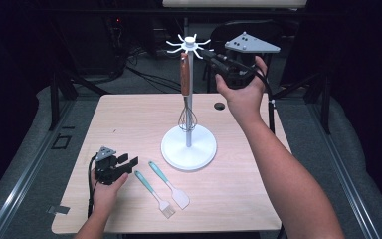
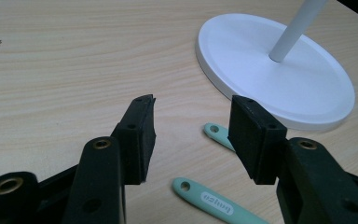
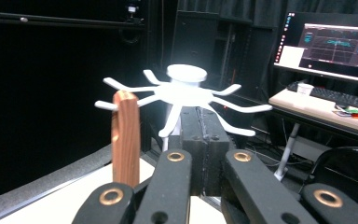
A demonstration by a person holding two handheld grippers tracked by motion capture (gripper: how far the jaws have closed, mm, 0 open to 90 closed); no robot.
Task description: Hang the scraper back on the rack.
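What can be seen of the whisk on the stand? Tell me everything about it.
The whisk hangs upright from one arm of the white utensil stand, close alongside the stand's pole. Its handle looks like reddish-brown wood, rounded at the top, as the right gripper view shows. Below it, a balloon of thin metal wires points down and ends above the round base without touching it. The right gripper, jaws shut and empty, is beside the handle's top, near the hooks; whether it touches the whisk is unclear.

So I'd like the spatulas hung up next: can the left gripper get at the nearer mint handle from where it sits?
Probably yes: the left gripper is open, the mint handle lies on bare table just before its jaws, unobstructed.
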